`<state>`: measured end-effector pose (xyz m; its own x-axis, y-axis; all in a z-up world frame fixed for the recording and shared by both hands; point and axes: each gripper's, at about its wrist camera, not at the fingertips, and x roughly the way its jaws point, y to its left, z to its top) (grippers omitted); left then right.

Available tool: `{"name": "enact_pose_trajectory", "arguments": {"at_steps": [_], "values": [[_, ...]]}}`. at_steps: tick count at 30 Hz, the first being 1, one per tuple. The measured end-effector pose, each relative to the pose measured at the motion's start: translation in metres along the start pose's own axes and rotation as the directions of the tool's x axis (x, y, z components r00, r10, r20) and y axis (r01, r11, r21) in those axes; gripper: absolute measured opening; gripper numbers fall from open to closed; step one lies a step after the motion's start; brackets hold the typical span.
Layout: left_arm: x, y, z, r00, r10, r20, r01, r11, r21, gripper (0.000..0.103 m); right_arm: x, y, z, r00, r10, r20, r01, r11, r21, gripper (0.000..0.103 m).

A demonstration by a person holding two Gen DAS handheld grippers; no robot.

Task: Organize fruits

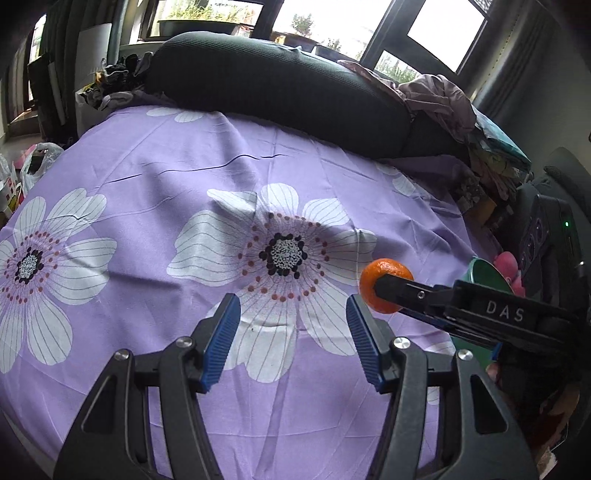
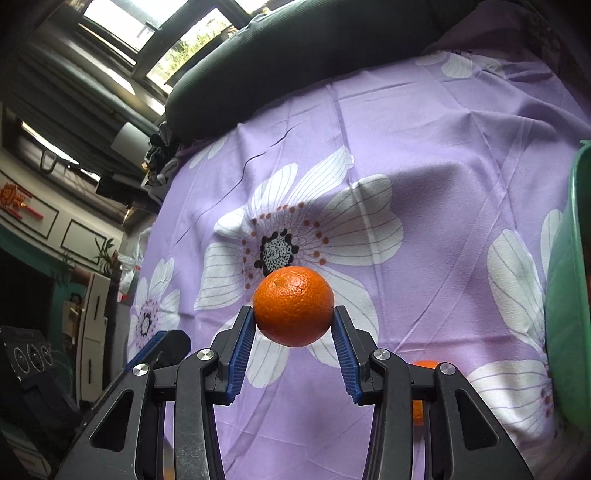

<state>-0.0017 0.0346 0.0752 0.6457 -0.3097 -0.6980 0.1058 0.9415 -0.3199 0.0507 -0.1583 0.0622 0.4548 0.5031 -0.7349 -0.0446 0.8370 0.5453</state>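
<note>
- Gripping a round, dimpled orange fruit [image 2: 293,306] between its two blue ribbed pads, the right gripper [image 2: 294,334] holds it clear above a lilac cotton bedsheet [image 2: 424,155] printed with large white flowers.
- Both pads press the fruit's sides at its widest part; the fruit sits at the very tips of the fingers, with its stem dimple turned up and toward the left finger.
- Seen from the left wrist, the same fruit [image 1: 386,285] shows at the end of the black right gripper [image 1: 380,291], just ahead of and to the right of the left gripper's right fingertip.
- The left gripper [image 1: 293,314] is spread wide and holds nothing; only the flowered sheet [image 1: 155,155] lies between its blue pads.
- A green plastic basin [image 2: 565,295] stands on the sheet at the right of the right gripper; its rim [image 1: 487,271] also peeks out behind that gripper in the left wrist view, with something pink beside it that is too hidden to name.
- A second orange fruit [image 2: 424,365] lies low behind the right gripper's right finger, mostly covered by it.
- A long dark ribbed bolster cushion [image 1: 280,85] lies across the far edge of the bed, ahead of both grippers, under bright windows [image 1: 443,29].
</note>
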Motion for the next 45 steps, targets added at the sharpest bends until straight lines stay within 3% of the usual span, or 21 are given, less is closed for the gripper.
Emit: {"name": "enact_pose_trajectory", "arguments": {"at_steps": [4, 10, 16, 21, 30, 39, 45], "values": [[0.007, -0.027, -0.008, 0.998, -0.053, -0.020, 0.055, 0.994, 0.096, 0.058, -0.013, -0.016, 0.007, 0.999, 0.026, 0.033, -0.028, 0.998, 0.055, 0.044], [0.019, -0.049, -0.015, 0.990, -0.127, -0.068, 0.135, 0.982, 0.129, 0.057, -0.027, -0.030, 0.010, 0.995, 0.065, 0.075, -0.073, 0.992, 0.106, 0.044], [0.018, -0.073, -0.015, 0.981, -0.186, -0.060, 0.194, 0.966, 0.172, 0.047, -0.034, -0.028, 0.009, 0.993, 0.083, 0.084, -0.090, 0.992, 0.088, 0.044], [0.018, -0.090, -0.011, 0.974, -0.222, -0.052, 0.228, 0.951, 0.207, 0.032, -0.047, -0.030, 0.009, 0.988, 0.112, 0.108, -0.120, 0.990, 0.072, 0.044], [0.009, -0.128, 0.002, 0.950, -0.311, -0.027, 0.304, 0.905, 0.298, 0.023, -0.085, -0.051, 0.009, 0.972, 0.116, 0.205, -0.139, 0.985, 0.098, 0.044], [0.023, -0.192, 0.003, 0.926, -0.371, -0.073, 0.369, 0.847, 0.384, 0.021, -0.132, -0.093, 0.003, 0.946, 0.022, 0.325, -0.085, 0.980, 0.182, 0.044], [0.033, -0.229, -0.010, 0.906, -0.402, -0.135, 0.418, 0.794, 0.441, 0.021, -0.153, -0.120, -0.005, 0.925, -0.110, 0.365, 0.005, 0.961, 0.277, 0.044]]}}
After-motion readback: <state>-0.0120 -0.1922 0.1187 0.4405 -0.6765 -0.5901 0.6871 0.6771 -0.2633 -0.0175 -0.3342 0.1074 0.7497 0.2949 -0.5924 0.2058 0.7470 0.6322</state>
